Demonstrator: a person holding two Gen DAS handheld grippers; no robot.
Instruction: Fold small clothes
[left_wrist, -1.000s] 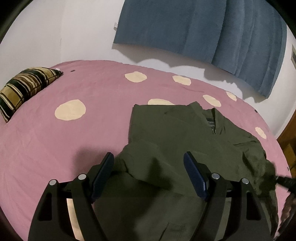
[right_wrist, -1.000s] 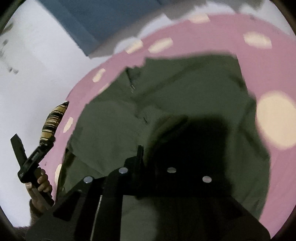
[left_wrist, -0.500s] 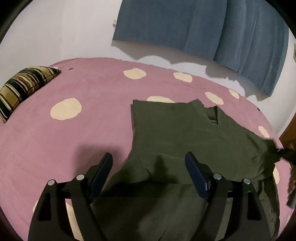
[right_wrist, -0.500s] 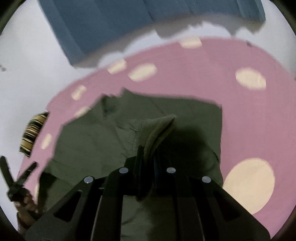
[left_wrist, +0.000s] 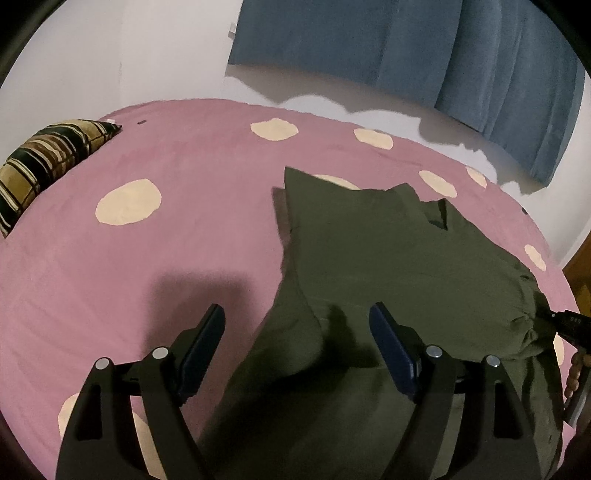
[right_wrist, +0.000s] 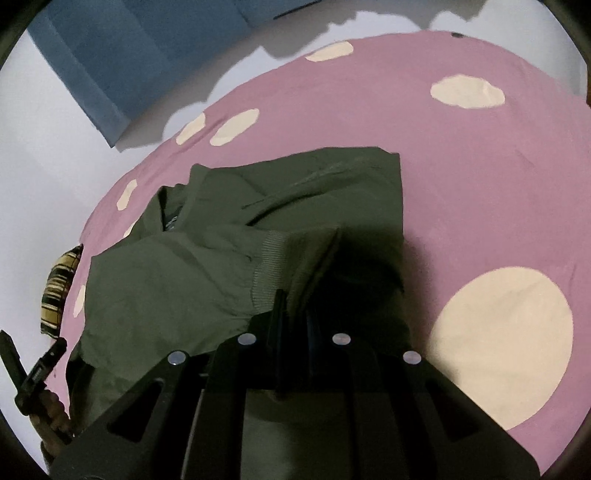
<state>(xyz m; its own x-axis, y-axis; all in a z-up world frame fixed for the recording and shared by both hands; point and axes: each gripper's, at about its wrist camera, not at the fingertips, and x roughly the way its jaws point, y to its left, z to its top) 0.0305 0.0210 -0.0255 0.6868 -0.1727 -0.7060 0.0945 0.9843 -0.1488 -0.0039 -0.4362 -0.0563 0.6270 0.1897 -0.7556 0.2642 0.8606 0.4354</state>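
The left gripper (left_wrist: 297, 325) hangs over the near part of the bed (left_wrist: 184, 236) with its two blue-padded fingers (left_wrist: 384, 339) spread wide and nothing between them but air; below the gap lies a fold of the olive-green jacket (left_wrist: 388, 258), and the pads are not pressing on it. The left finger is above bare pink sheet, the right one above the cloth.

The right gripper (right_wrist: 295, 306) has its fingers (right_wrist: 279, 314) drawn almost together, pinching the ribbed cuff (right_wrist: 269, 262) of the jacket's sleeve. The sleeve runs off from the grip toward 10 o'clock in the right wrist view, across the body of the garment. In the left wrist view the same gripper shows at 3 o'clock, at the far right edge, dark against the bunched cloth, with part of the person's hand (left_wrist: 576, 373) below it.

The jacket lies spread on the pink bedsheet with cream spots, its collar (left_wrist: 437, 214) turned toward 12 o'clock in the left wrist view and one folded edge straight along its left side. A striped cushion (left_wrist: 48, 158) sits at 9 o'clock, well apart from the jacket. A blue curtain (left_wrist: 406, 48) hangs on the white wall at 12 o'clock.

There is a small dark label inside the collar (right_wrist: 171, 223), too small and blurred to read. A little pale lettering shows on the right gripper's body in the left wrist view; I cannot make it out.
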